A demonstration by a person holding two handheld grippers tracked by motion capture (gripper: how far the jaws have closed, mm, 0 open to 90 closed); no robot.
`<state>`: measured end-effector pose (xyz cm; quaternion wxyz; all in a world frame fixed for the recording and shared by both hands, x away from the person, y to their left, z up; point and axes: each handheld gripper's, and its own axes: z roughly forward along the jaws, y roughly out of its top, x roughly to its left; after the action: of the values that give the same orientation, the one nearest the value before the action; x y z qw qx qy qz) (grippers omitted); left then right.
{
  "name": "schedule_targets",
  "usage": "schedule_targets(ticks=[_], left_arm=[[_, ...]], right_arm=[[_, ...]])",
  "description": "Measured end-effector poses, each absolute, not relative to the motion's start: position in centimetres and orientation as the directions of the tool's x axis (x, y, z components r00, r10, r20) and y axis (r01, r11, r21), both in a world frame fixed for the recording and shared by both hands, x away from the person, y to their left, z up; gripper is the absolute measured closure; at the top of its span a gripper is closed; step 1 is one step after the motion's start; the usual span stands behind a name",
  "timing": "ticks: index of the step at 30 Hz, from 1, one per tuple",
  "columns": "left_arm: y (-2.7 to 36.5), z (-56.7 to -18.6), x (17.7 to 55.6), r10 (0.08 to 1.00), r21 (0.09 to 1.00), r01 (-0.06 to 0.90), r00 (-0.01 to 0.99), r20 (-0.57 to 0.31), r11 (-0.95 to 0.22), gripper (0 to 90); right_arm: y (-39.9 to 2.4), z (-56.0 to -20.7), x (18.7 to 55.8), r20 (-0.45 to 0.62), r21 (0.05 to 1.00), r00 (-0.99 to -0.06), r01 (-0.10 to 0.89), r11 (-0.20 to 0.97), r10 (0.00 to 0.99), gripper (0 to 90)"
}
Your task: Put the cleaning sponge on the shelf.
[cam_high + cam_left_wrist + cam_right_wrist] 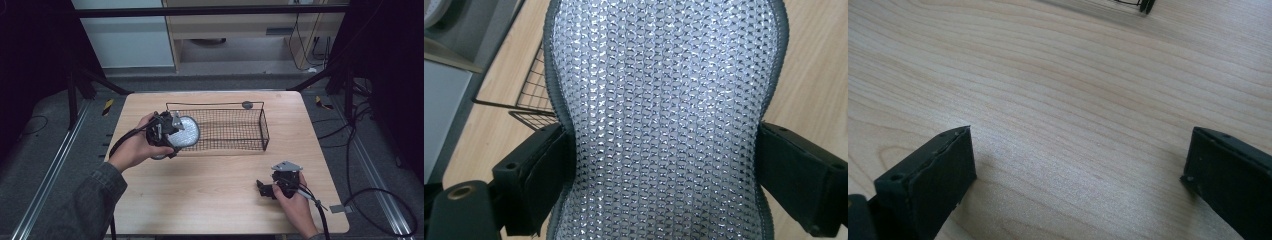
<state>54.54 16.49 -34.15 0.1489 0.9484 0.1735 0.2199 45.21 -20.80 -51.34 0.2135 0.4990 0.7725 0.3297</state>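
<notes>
Holding a silvery, sparkly woven-mesh pad with a dark grey fabric rim [664,115] in the left claw [175,131], clamped on both narrow sides where the pad pinches in like a waist. Sits up off the light wood-grain worktop [210,185], right at the left end of the black wire-mesh basket [235,131], overlapping that end wall from the high view. Can't tell if it's touching the wire or just in front of it. Corner of the same basket peeking out behind the pad's left edge in the left gripper view [531,102].

No brand, no label, no readable writing anywhere on the pad, basket or claws, just the shiny weave pattern.

Right claw [264,189] down low near the front right of the worktop, jaws spread wide, nothing between them but bare wood. Held in the right hand [295,200], cable trailing off toward the front edge. Tiny bit of black wire at the top of the right gripper view [1138,4], well off from the jaws.

Plenty of open wood between the basket and the front edge, and between the two claws. Basket set toward the back, with a strip of worktop behind it and more to its right. Left hand [135,147] coming in over the left edge, grey sleeve [90,200] below it.
</notes>
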Motion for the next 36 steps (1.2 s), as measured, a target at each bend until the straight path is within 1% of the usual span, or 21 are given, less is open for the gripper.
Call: schedule_targets(ticks=[8, 16, 20, 36], left_arm=[[15.7, -33.4, 56.3, 0.379, 0.354, 0.245, 0.841, 0.385, -0.903, 9.7], [14.5, -32.7, 57.6, 0.335, 0.333, 0.198, 0.837, 0.433, -0.922, 9.7], [14.0, -32.3, 58.3, 0.335, 0.343, 0.187, 0.831, 0.445, -0.92, 9.7], [12.9, -31.1, 59.3, 0.308, 0.322, 0.16, 0.817, 0.488, -0.933, 9.7]], right_arm=[[-20.8, -51.3, 45.2, 0.0, 0.722, -0.41, 0.631, 0.284, 0.912, 0.4], [-20.8, -51.3, 45.2, -0.001, 0.722, -0.411, 0.63, 0.284, 0.912, 0.4], [-20.8, -51.3, 45.2, -0.002, 0.722, -0.41, 0.63, 0.285, 0.912, 0.4], [-20.8, -51.3, 45.2, -0.008, 0.723, -0.418, 0.625, 0.294, 0.909, 0.6]])
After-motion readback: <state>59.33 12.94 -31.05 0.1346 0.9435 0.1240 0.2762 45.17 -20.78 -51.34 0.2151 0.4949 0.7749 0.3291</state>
